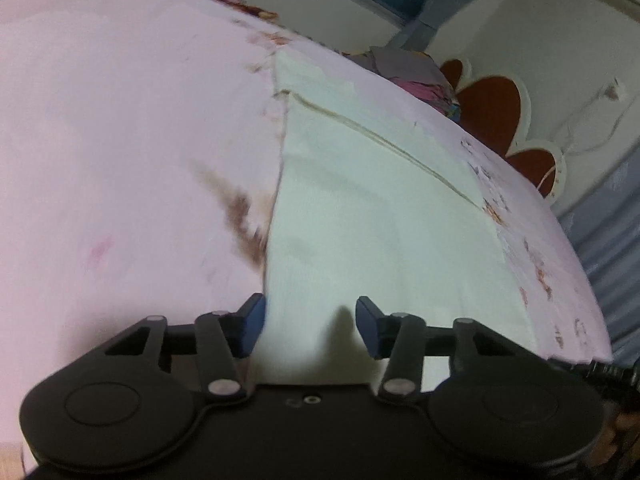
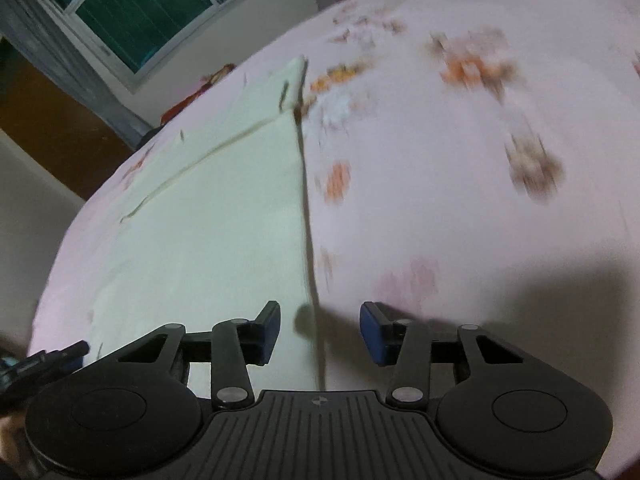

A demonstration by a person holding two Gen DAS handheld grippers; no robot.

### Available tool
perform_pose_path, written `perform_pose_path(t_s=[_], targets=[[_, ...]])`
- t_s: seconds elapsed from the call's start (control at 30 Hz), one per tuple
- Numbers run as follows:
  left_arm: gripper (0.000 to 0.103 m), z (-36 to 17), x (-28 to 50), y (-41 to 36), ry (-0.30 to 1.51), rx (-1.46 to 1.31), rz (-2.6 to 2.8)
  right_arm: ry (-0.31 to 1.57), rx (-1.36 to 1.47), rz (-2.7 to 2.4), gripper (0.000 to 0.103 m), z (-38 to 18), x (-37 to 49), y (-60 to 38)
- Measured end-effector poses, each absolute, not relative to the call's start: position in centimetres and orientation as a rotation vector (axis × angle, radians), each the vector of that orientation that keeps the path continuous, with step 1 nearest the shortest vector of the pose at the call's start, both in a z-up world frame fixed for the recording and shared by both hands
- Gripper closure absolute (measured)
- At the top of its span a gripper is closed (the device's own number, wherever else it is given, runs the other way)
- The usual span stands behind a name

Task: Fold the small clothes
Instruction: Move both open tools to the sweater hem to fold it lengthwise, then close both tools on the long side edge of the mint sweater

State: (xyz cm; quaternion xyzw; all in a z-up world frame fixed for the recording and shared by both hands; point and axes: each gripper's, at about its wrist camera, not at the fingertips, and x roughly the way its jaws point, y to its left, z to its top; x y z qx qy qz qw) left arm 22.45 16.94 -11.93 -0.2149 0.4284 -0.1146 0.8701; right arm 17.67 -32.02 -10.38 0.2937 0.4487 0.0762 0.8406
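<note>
A pale cream garment (image 1: 372,216) lies flat on a pink flowered bedsheet (image 1: 120,140), with a fold line running across it. My left gripper (image 1: 310,330) is open over the garment's near left edge, holding nothing. In the right wrist view the same garment (image 2: 224,208) lies left of centre on the sheet (image 2: 460,200). My right gripper (image 2: 319,332) is open, straddling the garment's near right edge, and holds nothing. Both views are blurred.
A pile of coloured clothes (image 1: 416,76) sits at the bed's far edge, in front of a red and cream headboard (image 1: 496,108). A window (image 2: 132,8) and a curtain (image 2: 76,64) stand beyond the bed. The other gripper's tip (image 2: 48,358) shows at the lower left.
</note>
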Motion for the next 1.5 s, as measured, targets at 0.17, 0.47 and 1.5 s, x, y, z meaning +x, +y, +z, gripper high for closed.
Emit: perform_pose_path(t_s=[0.17, 0.47, 1.5], targets=[[0.058, -12.7, 19.0, 18.7, 0.89, -0.561, -0.239, 0.951, 0.683, 0.222, 0.058, -10.7, 14.4, -32.0], [0.063, -13.7, 16.3, 19.4, 0.908, -0.679, -0.303, 0.939, 0.814, 0.287, 0.058, -11.6, 11.9, -31.7], [0.1, -13.8, 15.0, 19.8, 0.803, -0.741, -0.285, 0.799, 0.911, 0.355, 0.1, -10.9, 11.0, -32.9]])
